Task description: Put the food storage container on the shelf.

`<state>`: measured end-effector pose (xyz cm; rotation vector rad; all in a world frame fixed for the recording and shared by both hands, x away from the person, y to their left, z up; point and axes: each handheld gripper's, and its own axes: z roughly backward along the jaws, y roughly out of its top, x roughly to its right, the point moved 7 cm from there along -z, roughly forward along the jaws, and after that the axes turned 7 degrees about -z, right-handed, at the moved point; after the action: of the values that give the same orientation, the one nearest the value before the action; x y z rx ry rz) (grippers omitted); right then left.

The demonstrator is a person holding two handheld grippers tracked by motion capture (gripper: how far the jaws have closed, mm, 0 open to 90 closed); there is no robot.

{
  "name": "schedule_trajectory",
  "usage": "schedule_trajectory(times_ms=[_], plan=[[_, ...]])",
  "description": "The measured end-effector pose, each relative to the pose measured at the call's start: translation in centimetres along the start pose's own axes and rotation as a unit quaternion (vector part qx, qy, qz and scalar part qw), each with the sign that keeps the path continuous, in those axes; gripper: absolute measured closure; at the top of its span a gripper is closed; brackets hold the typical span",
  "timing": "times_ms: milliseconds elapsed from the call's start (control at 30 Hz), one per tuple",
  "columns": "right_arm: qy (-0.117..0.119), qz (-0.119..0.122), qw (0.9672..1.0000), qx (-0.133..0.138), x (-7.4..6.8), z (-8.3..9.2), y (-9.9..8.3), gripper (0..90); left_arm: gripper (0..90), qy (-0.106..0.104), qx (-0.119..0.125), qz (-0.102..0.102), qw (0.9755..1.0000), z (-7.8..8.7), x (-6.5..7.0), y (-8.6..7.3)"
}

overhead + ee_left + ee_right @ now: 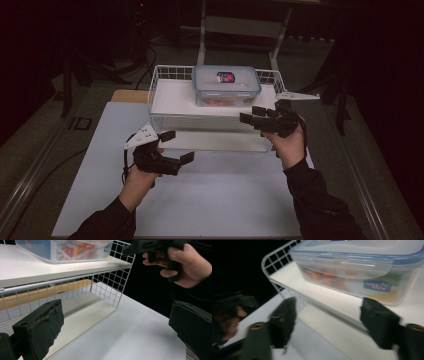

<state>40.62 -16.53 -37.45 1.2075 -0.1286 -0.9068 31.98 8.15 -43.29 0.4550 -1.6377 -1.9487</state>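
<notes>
A clear food container (226, 86) with a blue-rimmed lid sits on the top shelf of a white wire rack (167, 102). Orange and red food shows through its wall (329, 280). My right gripper (248, 114) hovers at the rack's front right and points left. Its jaws are open, the container (362, 267) lies beyond them, and nothing is between the pads. My left gripper (178, 146) is held low in front of the rack's left part, open and empty. In the left gripper view my own jaws (116, 327) frame the rack's lower shelf (85, 312) and the right gripper (150, 245).
The rack stands at the back of a white tabletop (200, 200). A wooden strip (130, 96) lies behind its left end. A cable (40, 170) runs over the dark floor at the left. A metal stand (240, 25) rises behind the table.
</notes>
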Motion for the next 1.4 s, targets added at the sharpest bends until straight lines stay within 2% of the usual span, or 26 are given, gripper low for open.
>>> schedule_trajectory(times_ms=[67,133,167,200,467,500,600,900,1133,1333,1400], plan=[[0.018,0.000,0.9998,0.009,-0.5,0.6,-0.4,16.7,0.0,-0.001,0.002,-0.001,1.0000,0.1,0.1,-0.1],[0.019,0.003,0.9997,0.016,-0.6,0.9,-0.6,16.2,0.0,-0.004,-0.002,-0.004,1.0000,0.1,0.3,-0.2],[0.013,0.019,0.9996,0.017,-0.7,1.2,-1.3,14.7,0.0,-0.007,-0.002,-0.006,1.0000,0.1,0.4,-0.3],[0.012,0.024,0.9995,0.017,-0.7,1.3,-1.6,14.1,0.0,-0.010,-0.002,-0.010,0.9999,0.2,0.5,-0.3],[0.013,0.046,0.9987,0.016,-0.7,1.9,-5.6,14.3,0.0,-0.031,-0.022,-0.017,0.9992,0.1,1.7,-1.9],[0.013,0.046,0.9987,0.016,-0.7,1.9,-5.6,14.3,0.0,-0.031,-0.022,-0.017,0.9992,0.1,1.7,-1.9],[0.018,0.063,0.9978,0.016,-0.6,1.9,-7.5,14.8,0.0,-0.038,-0.024,-0.020,0.9988,0.2,2.1,-2.7],[0.021,0.062,0.9978,-0.009,0.0,1.9,-11.5,15.3,0.0,-0.051,-0.044,-0.004,0.9977,0.2,2.3,-5.9],[0.009,0.066,0.9976,-0.020,0.8,2.6,-14.9,14.3,0.0,-0.043,-0.056,-0.024,0.9972,0.7,2.3,-7.7],[0.014,0.058,0.9978,-0.028,1.8,3.3,-17.1,14.3,0.0,-0.038,-0.072,-0.037,0.9960,1.1,2.0,-9.0],[0.013,0.065,0.9971,-0.037,2.2,3.5,-17.8,14.2,0.0,-0.037,-0.076,-0.037,0.9957,1.2,1.6,-9.6]])
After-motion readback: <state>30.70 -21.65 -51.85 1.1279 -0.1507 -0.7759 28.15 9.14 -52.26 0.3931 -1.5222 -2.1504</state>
